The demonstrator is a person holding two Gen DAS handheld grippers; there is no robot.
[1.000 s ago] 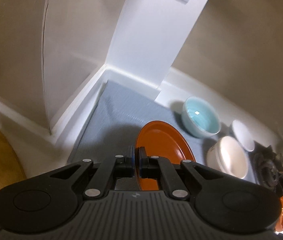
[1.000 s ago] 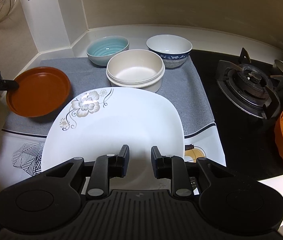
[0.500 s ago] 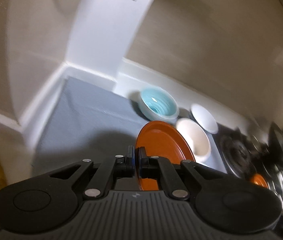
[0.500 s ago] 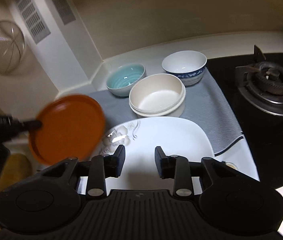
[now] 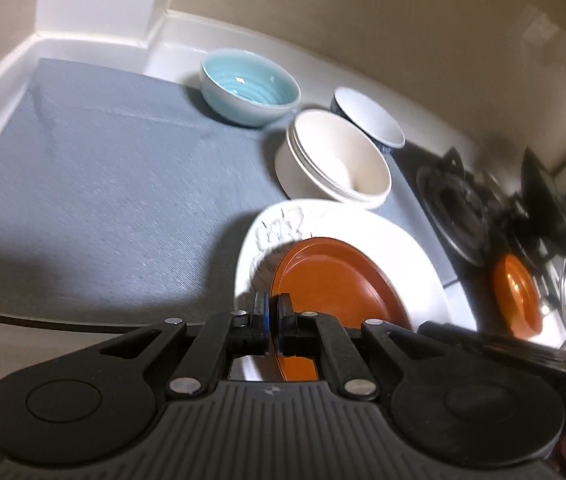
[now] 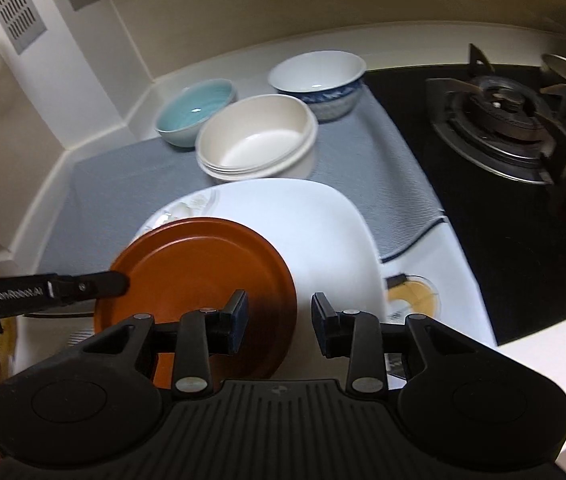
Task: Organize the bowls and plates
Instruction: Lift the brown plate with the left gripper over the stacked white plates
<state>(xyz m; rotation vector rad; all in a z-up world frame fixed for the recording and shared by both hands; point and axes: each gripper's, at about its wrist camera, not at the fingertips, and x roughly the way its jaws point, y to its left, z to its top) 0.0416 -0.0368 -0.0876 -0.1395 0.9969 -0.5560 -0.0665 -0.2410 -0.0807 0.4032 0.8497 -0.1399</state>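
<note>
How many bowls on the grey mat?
3, counting the stack once: teal bowl back left, blue-patterned bowl back right, cream bowl stack in front. Stack count unclear.

A burnt-orange plate (image 6: 203, 276) lies over a white square plate (image 6: 323, 232) with a grey floral print at its 10 o'clock corner. On the grey ribbed mat (image 6: 123, 184) at 12 o'clock: a stack of cream bowls (image 6: 257, 140), a ringed pale turquoise bowl (image 6: 195, 112) and a white bowl with a blue-patterned outside (image 6: 319, 80). The black hob (image 6: 503, 184) lies at 3 o'clock by the white desk (image 6: 563, 344). Both tools are black.
</note>
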